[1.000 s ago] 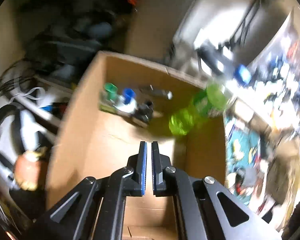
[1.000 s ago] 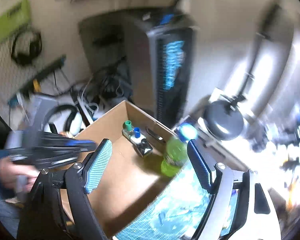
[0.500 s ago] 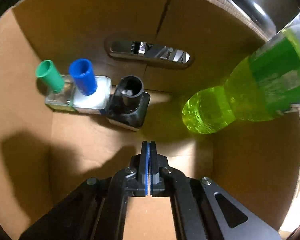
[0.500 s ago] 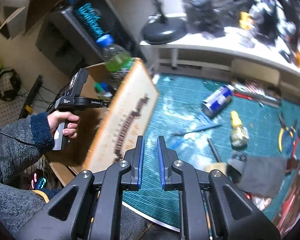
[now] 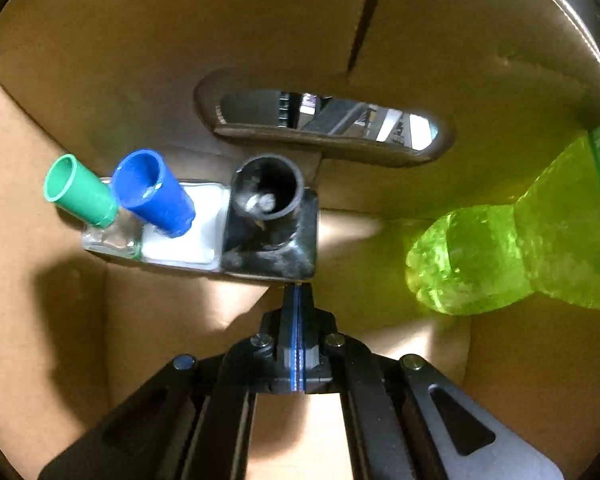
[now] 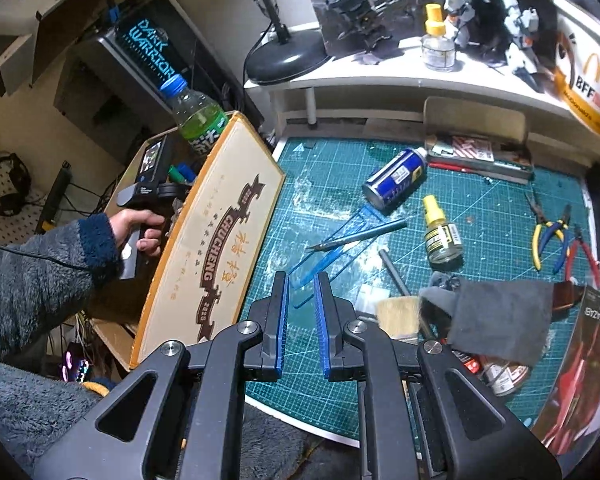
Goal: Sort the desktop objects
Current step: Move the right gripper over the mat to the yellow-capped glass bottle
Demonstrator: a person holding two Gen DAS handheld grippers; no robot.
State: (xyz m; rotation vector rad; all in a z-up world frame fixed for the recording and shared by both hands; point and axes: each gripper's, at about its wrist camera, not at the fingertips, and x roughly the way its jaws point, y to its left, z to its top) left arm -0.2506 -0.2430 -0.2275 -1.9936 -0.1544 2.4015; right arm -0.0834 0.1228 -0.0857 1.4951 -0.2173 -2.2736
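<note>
My left gripper (image 5: 296,292) is shut and empty, deep inside the cardboard box (image 5: 100,60), its tips just short of a black-capped bottle (image 5: 270,224). Beside that bottle stand a blue-capped one (image 5: 156,194) and a green-capped one (image 5: 80,192). A green drink bottle (image 5: 512,256) leans in the box's right corner and also shows in the right wrist view (image 6: 196,116). My right gripper (image 6: 300,292) is slightly open and empty above the green cutting mat (image 6: 480,220), near a blue ruler (image 6: 332,244).
On the mat lie a blue spray can (image 6: 396,180), a yellow-capped bottle (image 6: 440,232), a hobby knife (image 6: 360,234), pliers (image 6: 548,236), a brush (image 6: 400,316) and a grey cloth (image 6: 496,316). The box's printed flap (image 6: 216,240) stands at the mat's left edge. A white shelf (image 6: 380,76) holds models.
My left gripper has pushed deeper into the box, closer to the black-capped bottle. My right gripper has opened a little and shifted slightly over the mat.
</note>
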